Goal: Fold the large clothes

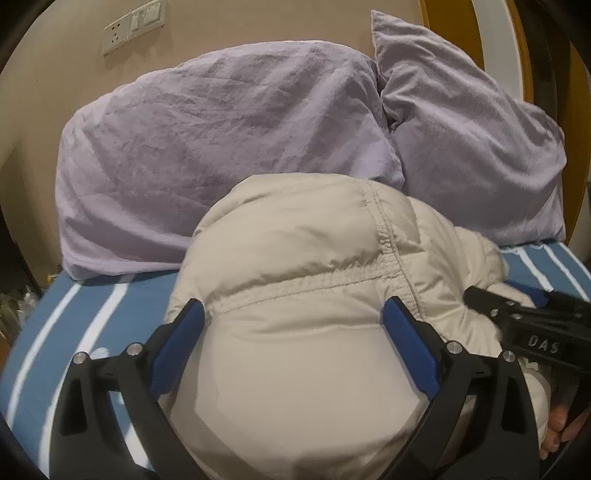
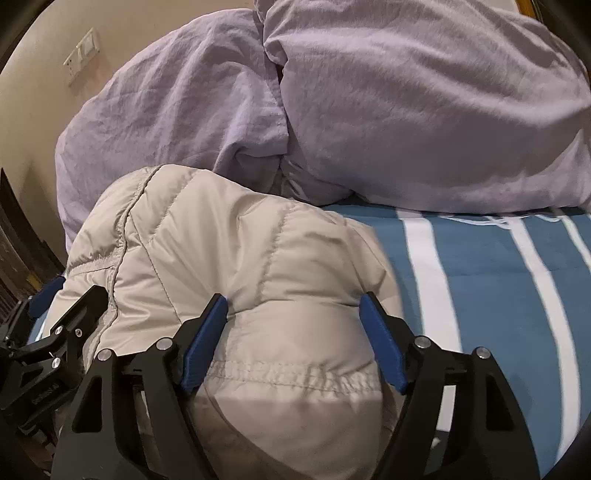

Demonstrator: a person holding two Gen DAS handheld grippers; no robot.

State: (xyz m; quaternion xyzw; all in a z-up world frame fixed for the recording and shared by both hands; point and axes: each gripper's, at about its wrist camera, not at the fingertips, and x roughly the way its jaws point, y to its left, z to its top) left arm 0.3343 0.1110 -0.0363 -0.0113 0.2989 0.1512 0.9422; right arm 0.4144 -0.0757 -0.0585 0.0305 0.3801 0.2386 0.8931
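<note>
Looking left to right: wall switch plate point(image 1: 135, 26) far upper left, then a lilac pillow point(image 1: 221, 158) against the wall, second lilac pillow point(image 1: 472, 147) leaning to its right. Both sit at the head of a blue-and-white striped bedsheet point(image 1: 92, 314).

Task item is the beige puffer jacket point(image 1: 314, 295), bundled into a thick mound on the sheet, its far edge touching the pillows. Quilted seams and a gathered elastic hem run across the top layer.

Left gripper point(image 1: 295, 314) is spread wide, blue pads straddling the mound on either side, pressed against or just over the fabric; nothing pinched between them. Right gripper point(image 2: 295, 310) is likewise spread wide, straddling the right half of the mound; no fabric clamped. Each shows at the edge of the other's view, so the two are close side by side on the bundle.

Progress judgement: jacket looks already doubled over into a compact stack, no loose sleeves visible, though the near side is hidden under the grippers. Probably late stage, patting down or squaring the bundle. Left to do, as far as can be told: flatten trapped air and tidy edges. Puffy fill will likely spring back when released.
</note>
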